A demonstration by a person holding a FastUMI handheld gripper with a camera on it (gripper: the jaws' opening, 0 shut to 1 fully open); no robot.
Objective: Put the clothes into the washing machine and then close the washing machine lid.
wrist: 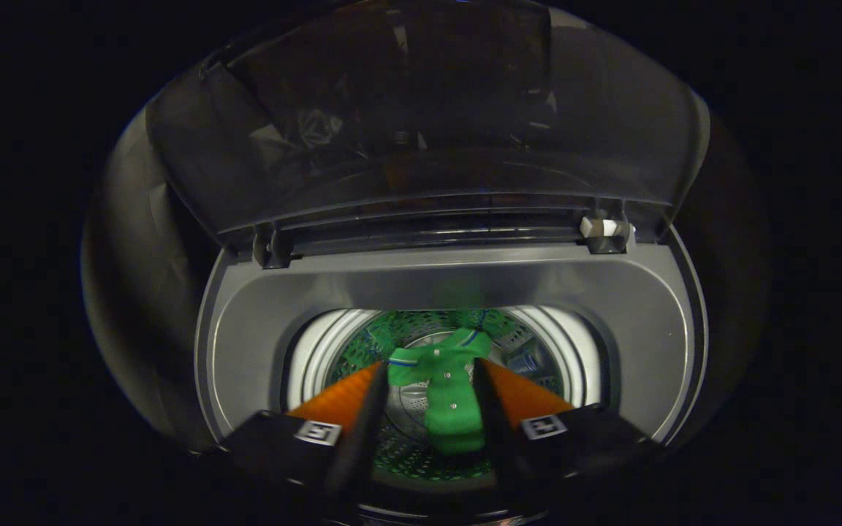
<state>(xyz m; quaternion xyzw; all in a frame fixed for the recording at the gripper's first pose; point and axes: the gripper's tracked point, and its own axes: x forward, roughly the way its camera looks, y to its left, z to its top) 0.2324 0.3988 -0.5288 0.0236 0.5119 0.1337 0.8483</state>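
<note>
I look down into the top-loading washing machine [260,307], whose smoked see-through lid [421,117] stands raised at the back. A green garment [452,409] with a blue-edged collar and small buttons shows inside the perforated drum [362,349], in the gap between my fingers. My gripper [430,364] is open over the drum mouth, its fingers [366,416] spread wider than the strip of cloth. Whether the fingertips still touch the cloth I cannot tell.
The grey top panel rings the round drum mouth with its white rim [319,351]. Two lid hinges [272,248] [604,230] sit at the back of the panel. Around the machine everything is dark.
</note>
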